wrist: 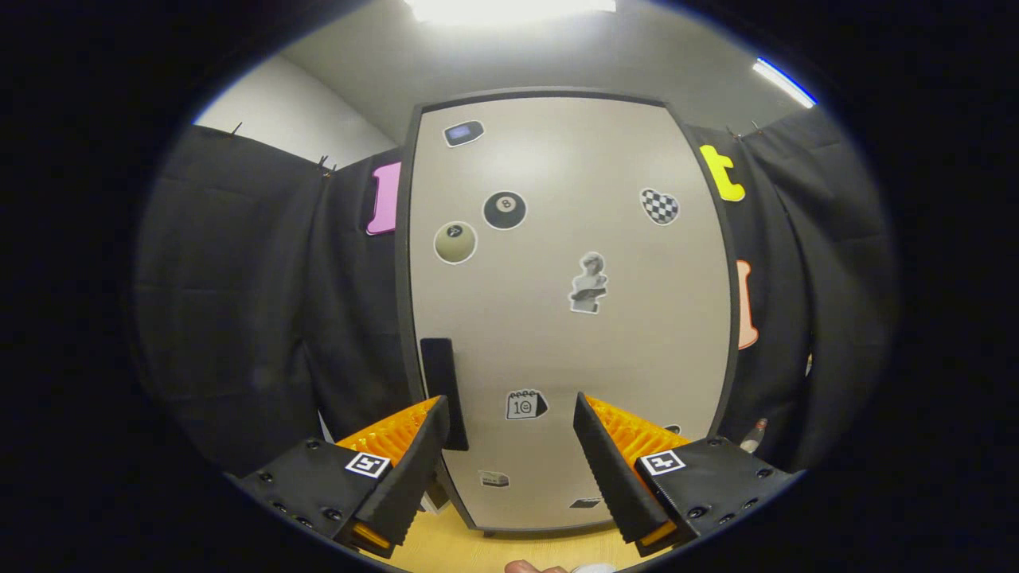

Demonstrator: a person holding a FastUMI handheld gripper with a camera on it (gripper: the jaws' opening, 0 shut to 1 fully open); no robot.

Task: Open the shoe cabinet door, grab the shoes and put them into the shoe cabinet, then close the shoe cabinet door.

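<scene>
Here the claw [509, 446] points at the closed cabinet door [569, 310], fingers apart and empty, its dark handle [439, 374] lower left.

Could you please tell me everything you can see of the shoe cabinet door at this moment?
The shoe cabinet door is a tall, pale grey-beige panel in a dark frame, smooth like laminate. It stands upright and shut, between black cloth walls, on a wooden surface. Stickers dot it: an eight ball, a pale ball, a chequered heart, a bust. A dark vertical handle sits near its left edge. The gripper is open just before the door; whether the left finger touches the handle is unclear.
</scene>
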